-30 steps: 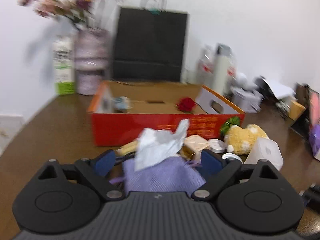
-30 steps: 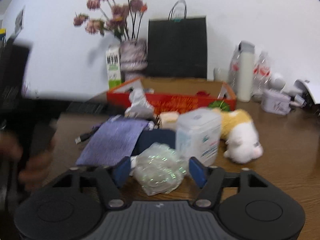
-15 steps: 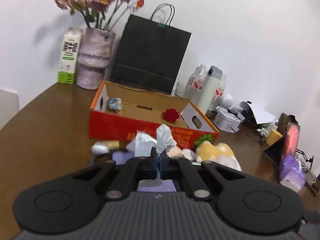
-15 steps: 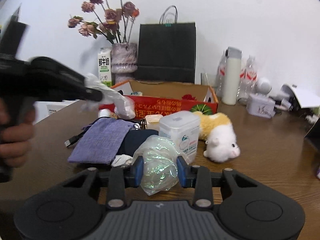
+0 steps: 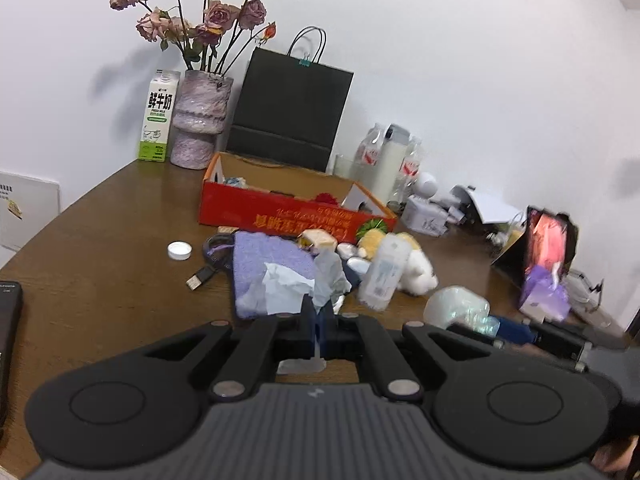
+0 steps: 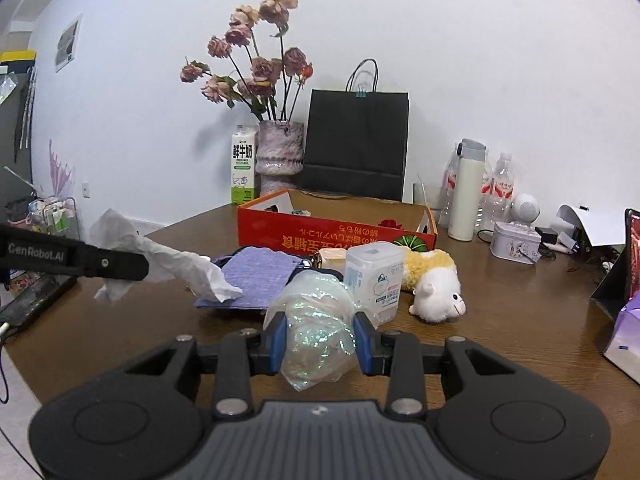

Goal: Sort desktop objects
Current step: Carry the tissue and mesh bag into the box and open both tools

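My left gripper (image 5: 318,320) is shut on a crumpled white tissue (image 5: 284,288) and holds it up above the table; the tissue (image 6: 168,260) also shows in the right wrist view, hanging from the left gripper (image 6: 140,266). My right gripper (image 6: 320,336) is shut on a crumpled clear iridescent plastic wrapper (image 6: 316,328), lifted off the table; it shows at the right in the left wrist view (image 5: 456,308). A purple cloth pouch (image 6: 260,276), a clear plastic box (image 6: 374,280) and a plush toy (image 6: 432,284) lie on the table before an open red cardboard box (image 6: 332,232).
A vase of dried roses (image 6: 278,152), a milk carton (image 6: 243,170) and a black paper bag (image 6: 356,140) stand at the back. Bottles (image 6: 466,196), a tin (image 6: 514,242) and a tablet (image 5: 544,240) are at the right. A white cap (image 5: 179,250) and USB cable (image 5: 200,278) lie left.
Both grippers closed, the left on the tissue and the right on the plastic wrapper, and then lifted them back away from the pile. The left gripper swung left.
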### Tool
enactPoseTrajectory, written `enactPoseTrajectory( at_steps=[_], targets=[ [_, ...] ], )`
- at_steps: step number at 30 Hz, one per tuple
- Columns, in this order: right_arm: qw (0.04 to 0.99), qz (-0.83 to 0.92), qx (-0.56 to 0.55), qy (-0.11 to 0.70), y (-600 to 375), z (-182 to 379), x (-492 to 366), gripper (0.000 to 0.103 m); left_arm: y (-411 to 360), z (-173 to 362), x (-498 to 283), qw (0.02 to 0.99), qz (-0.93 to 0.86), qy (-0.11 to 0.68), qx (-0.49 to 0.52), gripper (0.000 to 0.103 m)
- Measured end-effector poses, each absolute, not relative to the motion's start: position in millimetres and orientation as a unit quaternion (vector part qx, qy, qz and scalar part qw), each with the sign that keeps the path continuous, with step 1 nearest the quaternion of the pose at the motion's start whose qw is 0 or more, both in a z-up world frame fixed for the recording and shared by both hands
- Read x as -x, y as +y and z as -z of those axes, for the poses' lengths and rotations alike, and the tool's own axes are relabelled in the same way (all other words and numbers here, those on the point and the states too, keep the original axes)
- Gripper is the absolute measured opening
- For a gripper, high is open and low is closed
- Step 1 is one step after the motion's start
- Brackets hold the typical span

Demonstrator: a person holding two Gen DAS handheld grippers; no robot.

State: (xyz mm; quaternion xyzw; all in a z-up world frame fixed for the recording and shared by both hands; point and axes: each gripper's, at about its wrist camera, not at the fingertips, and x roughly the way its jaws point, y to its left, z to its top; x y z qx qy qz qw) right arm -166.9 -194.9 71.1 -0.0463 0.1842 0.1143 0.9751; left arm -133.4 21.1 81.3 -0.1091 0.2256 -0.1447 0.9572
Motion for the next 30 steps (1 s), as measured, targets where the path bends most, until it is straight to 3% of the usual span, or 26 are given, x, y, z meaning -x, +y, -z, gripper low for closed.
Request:
enactPoseTrajectory(
  at_steps=[7, 15, 21, 27, 30],
  targets=[
    [0.978, -0.129, 0.017, 0.164, -209.2, -98.9, 142.4, 0.033, 29.7, -128.7, 94.1, 0.958, 0.168, 0.188, 0.138, 0.002],
    [0.976, -0.143, 0.027, 0.160, -232.2, -176.5, -10.2, 0.034, 17.7, -210.2, -50.9, 0.960, 0.192, 0.169, 0.116, 0.002],
    [0.951, -0.156, -0.015, 0.265, -232.9, -178.1, -186.5, 0.034, -13.9, -174.3, -201.7, 0.951, 0.143, 0.263, 0.077, 0.002],
    [0.914, -0.139, -0.024, 0.380, -202.2, -114.7, -317.8, 0.034, -17.7, -97.4, -323.7, 0.921, 0.111, 0.363, 0.090, 0.003],
    [0.902, -0.119, -0.001, 0.414, -188.6, -84.6, -351.5, 0.037, -17.0, -71.7, -357.4, 0.897, 0.111, 0.414, 0.104, 0.010]
  ],
)
